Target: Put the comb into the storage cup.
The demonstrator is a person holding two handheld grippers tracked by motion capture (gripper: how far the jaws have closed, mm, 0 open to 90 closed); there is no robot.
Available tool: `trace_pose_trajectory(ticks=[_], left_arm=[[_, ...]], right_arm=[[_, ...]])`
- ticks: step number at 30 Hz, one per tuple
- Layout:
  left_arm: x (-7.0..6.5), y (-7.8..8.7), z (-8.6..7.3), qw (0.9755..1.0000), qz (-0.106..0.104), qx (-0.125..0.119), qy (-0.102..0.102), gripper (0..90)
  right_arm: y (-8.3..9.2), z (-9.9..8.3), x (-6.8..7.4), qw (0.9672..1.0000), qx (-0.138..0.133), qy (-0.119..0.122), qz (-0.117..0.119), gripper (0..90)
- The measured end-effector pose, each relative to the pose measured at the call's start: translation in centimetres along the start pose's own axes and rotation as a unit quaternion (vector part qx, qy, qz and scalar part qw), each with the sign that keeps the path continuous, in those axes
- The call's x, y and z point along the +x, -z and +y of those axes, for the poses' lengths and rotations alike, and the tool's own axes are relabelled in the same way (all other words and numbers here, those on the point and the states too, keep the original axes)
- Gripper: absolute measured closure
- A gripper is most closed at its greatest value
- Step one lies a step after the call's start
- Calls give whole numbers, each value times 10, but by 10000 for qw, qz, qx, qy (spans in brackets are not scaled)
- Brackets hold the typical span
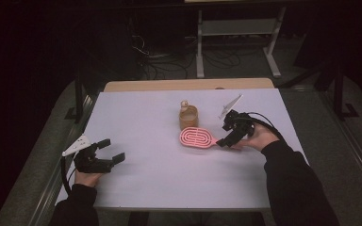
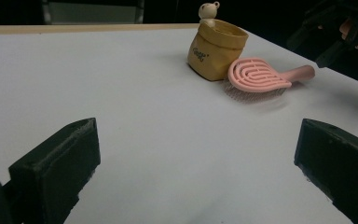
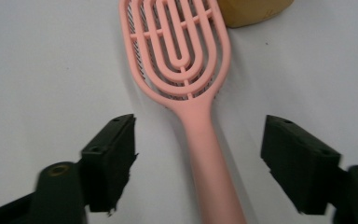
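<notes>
The right gripper (image 3: 198,168) is standing wide open with the handle of the pink hairbrush (image 3: 186,70) running up between its two black fingers (image 3: 109,158), neither pad touching it. The brush is lying flat on the white table (image 1: 146,179), bristles down, its vented oval head lying beyond the fingertips and resting just beside the small tan pot (image 2: 216,49) with a bear figure on its rim. It is looking like hard, light, stiff plastic, smooth and probably a little slippery, so the narrow handle midway along is seeming the best place to pinch. The left gripper (image 2: 191,163) is hovering well apart from the brush, fingers spread wide and holding nothing.
</notes>
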State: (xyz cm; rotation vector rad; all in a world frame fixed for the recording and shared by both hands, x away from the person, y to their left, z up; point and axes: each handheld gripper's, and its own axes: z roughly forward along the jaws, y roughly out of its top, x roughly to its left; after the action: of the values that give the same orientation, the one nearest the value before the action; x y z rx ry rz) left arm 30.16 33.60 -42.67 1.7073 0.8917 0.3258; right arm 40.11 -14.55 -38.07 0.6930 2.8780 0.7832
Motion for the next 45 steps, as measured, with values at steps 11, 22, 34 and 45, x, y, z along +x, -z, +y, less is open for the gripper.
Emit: trace_pose_trajectory(ticks=[11, 22, 34, 45], left_arm=[[0, 0, 0, 10000, -8, 8, -5, 0], [0, 0, 0, 10000, -20, 11, 4, 0], [1, 0, 0, 10000, -30, 24, 9, 0], [0, -1, 0, 10000, -36, 37, -5, 0]], right_arm=[[-19, 3, 0, 9997, 208, 79, -113, 67], [-31, 3, -1, 9990, 369, 247, 14, 122], [-44, 3, -2, 9982, 452, 395, 34, 317], [-51, 5, 1, 9961, 595, 616, -191, 589]])
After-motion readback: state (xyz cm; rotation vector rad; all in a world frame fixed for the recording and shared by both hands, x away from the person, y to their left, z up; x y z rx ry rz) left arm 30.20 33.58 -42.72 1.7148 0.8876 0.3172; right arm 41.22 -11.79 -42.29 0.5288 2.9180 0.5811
